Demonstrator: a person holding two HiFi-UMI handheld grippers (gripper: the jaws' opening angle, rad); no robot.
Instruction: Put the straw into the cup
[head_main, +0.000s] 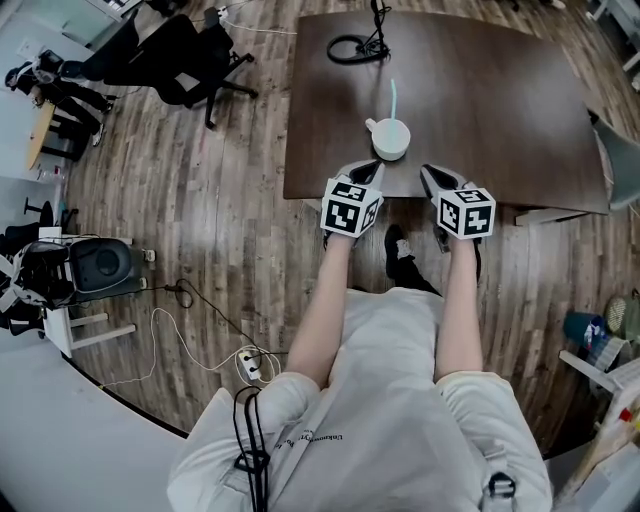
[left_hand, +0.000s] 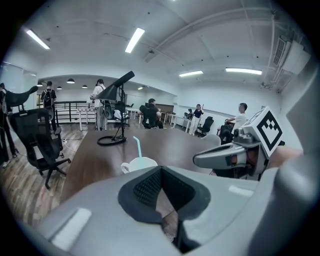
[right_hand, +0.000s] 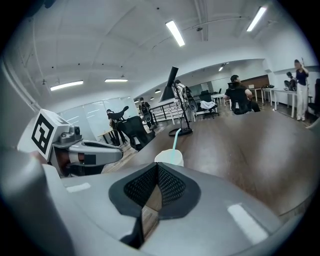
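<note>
Dark-brown wooden table (head_main: 480, 100) noted, with white cup (head_main: 391, 142) set close to its near edge, handle to the left; pale teal straw (head_main: 393, 100) seen standing upright out of the cup's mouth, lower end inside; judged the insertion itself as done.

Found left gripper (head_main: 366, 172) and right gripper (head_main: 432, 174) level with each other at the table edge, just short of the cup, one to each side and clear of it; read both sets of jaws in the gripper views as brought together at the tips, with nothing between them bar a glimpse of wood below; no straw, no cup in either grip.

Placed the step at the tail end of the task: straw seated, both grippers idle beside the cup.

Judged little left for a next move; at most a clean draw-back of both grippers toward the body, kept low and straight so as not to clip the cup or knock the straw; possibly a check of the straw's seat against the rim.

Could not tell cup contents from any view.
</note>
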